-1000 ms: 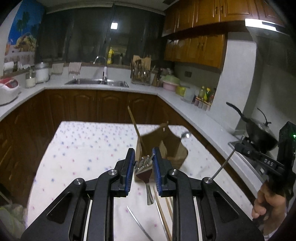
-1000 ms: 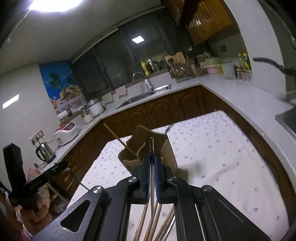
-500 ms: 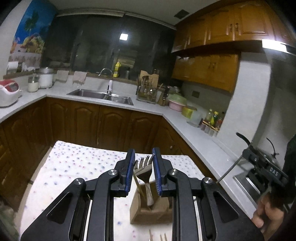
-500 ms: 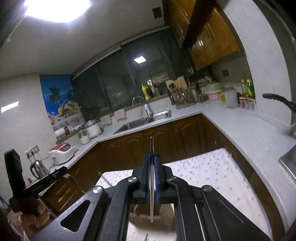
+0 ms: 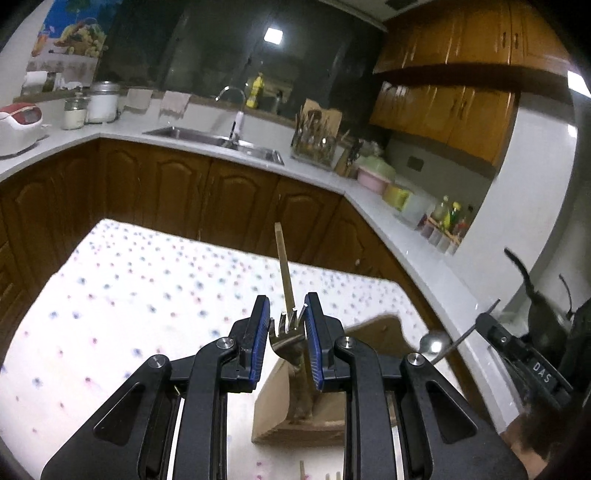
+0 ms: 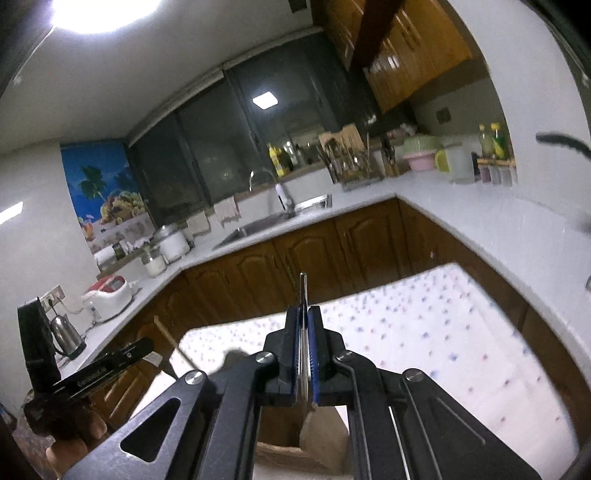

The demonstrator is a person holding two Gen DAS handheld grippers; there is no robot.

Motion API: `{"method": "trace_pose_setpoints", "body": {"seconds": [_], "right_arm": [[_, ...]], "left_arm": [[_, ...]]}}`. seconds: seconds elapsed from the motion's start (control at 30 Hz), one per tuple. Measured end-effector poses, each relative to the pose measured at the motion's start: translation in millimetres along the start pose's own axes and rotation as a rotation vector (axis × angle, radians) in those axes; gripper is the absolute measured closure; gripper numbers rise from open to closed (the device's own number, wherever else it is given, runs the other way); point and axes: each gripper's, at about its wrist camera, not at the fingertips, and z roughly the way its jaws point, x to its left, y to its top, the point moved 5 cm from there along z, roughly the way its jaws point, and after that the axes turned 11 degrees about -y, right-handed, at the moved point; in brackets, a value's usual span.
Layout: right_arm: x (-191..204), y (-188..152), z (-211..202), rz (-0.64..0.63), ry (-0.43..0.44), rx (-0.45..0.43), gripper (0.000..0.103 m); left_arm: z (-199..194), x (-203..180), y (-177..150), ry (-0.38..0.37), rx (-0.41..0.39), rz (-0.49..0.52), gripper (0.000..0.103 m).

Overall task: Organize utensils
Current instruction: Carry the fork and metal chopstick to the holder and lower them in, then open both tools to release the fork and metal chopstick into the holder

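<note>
Left claw (image 5: 285,345) pinches a fork (image 5: 286,332) above the box (image 5: 295,410) near the table's (image 5: 147,295) right edge. Right claw (image 6: 303,345) clamps a spoon (image 5: 432,341), probably. We risk tines snagging the box rim and tipping it.

A white countertop (image 5: 192,146) runs across the upper half of the frame over brown cabinet doors (image 5: 236,199). A steel sink (image 5: 207,138) with a curved tap (image 5: 231,96) sits near top centre. At far left stand a red-and-white rice cooker (image 5: 18,123) and a white pot (image 5: 103,103). Right of centre are a pink bowl (image 5: 373,177) and bottles (image 5: 448,218). A beach poster (image 5: 70,31) fills the upper left corner.
</note>
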Motion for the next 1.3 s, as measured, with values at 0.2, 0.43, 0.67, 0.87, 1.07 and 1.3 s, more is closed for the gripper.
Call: {"method": "trace_pose_setpoints", "body": {"seconds": [0.2,0.43,0.67,0.87,1.07,1.3], "right_arm": [[0.5,-14.8,11.4,-0.004,-0.003,0.043,0.098],[2.4,-17.4,16.8,-0.007,-0.007,0.051,0.098],[-6.8,-18.7,14.0,0.021,0.001,0.058,0.093],[-10.1,-14.0,-0.5,0.044,0.008,0.043,0.07],[-19.2,-12.9,-23.9,0.103,0.024,0.025,0.044],[-33.4,-30.6,-54.4,0.153,0.028,0.019,0.022]], "left_arm": [[10.7,-7.1,-12.5,0.006,0.032,0.034,0.085],[11.4,-7.9,-10.3,0.004,0.045,0.033,0.085],[9.5,-5.2,-7.1,-0.016,0.056,0.003,0.084],[4.1,-3.1,-8.3,-0.016,0.06,-0.002,0.081],[-19.6,0.3,-12.2,-0.017,0.032,-0.025,0.055],[-55.0,17.5,-32.9,0.003,0.02,-0.082,0.04]]}}
